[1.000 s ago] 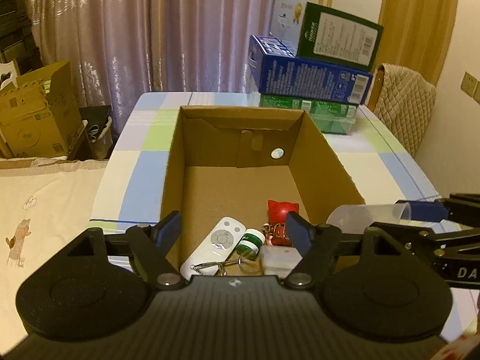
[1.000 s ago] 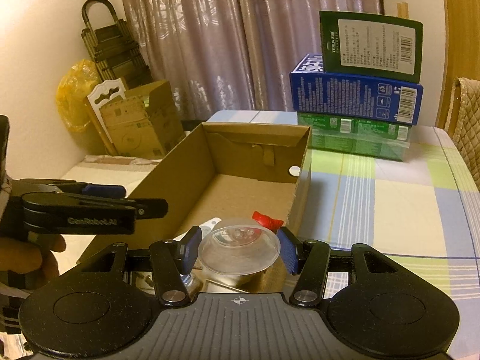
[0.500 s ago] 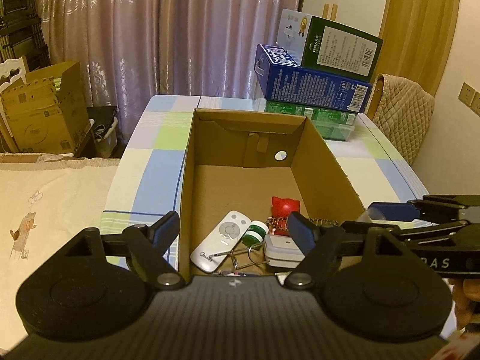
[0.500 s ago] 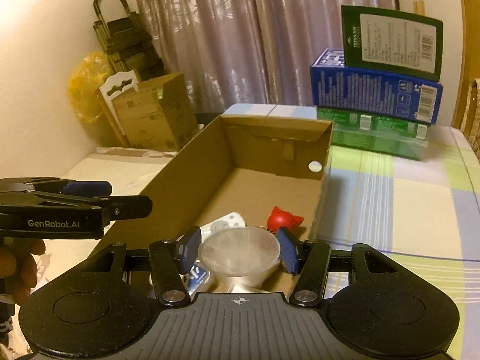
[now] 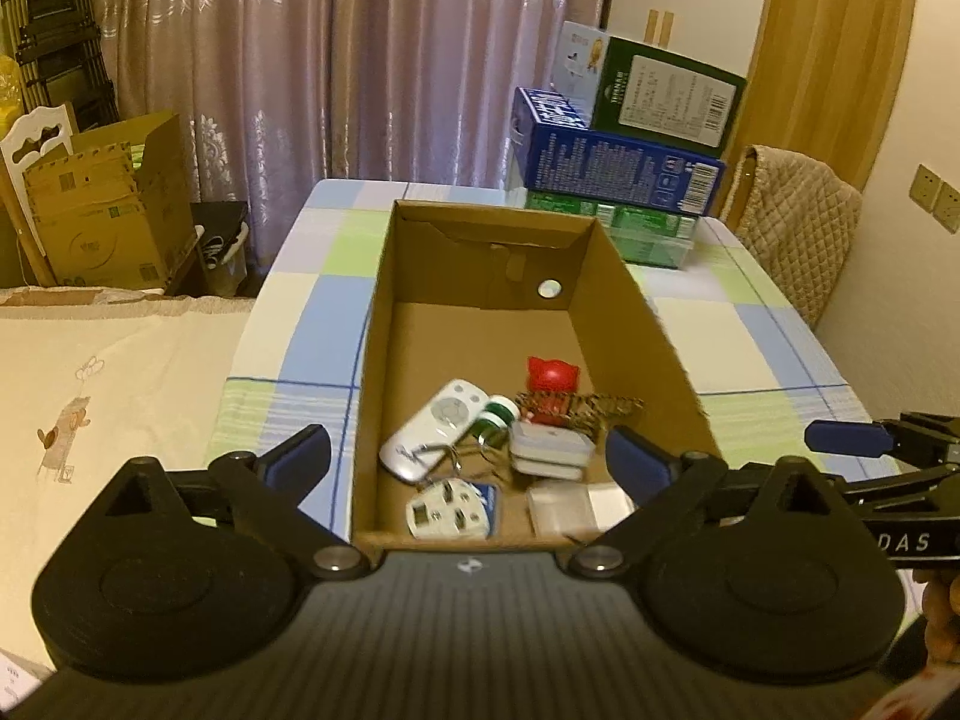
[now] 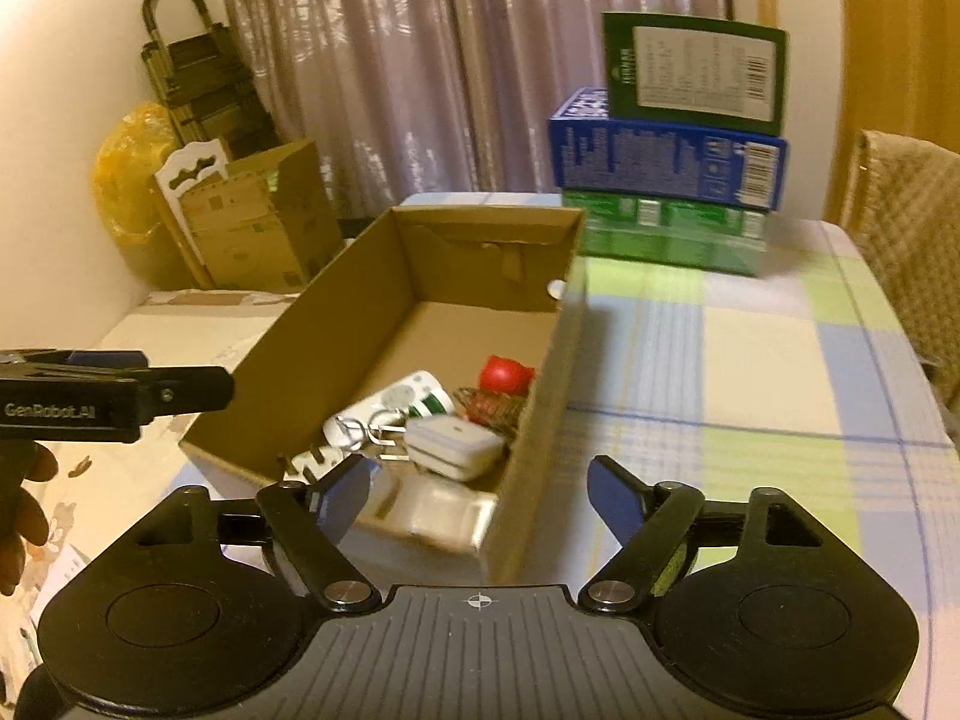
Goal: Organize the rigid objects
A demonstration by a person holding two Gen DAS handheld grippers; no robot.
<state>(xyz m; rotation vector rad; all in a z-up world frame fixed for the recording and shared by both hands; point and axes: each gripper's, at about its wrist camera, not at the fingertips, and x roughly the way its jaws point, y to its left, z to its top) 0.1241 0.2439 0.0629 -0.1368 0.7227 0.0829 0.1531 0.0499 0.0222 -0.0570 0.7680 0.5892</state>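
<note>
The checked surface (image 5: 300, 324) carries a cardboard box (image 5: 630, 306), its long axis running away from both cameras. Inside, at the near end, a white remote (image 5: 433, 429) lies slanted, pointing toward the far right corner. Left tool (image 5: 468, 456) and right tool (image 6: 477, 495) are both spreading, nothing between their jaws.

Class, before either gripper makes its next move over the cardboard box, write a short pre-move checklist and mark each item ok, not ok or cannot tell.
1. Left gripper empty, jaws opening: ok.
2. Right gripper empty, jaws opening: ok.
3. Cardboard box upright on the table: ok.
4. White remote and red toy inside the box: ok.
5. Clear cup inside the box: cannot tell.
</note>
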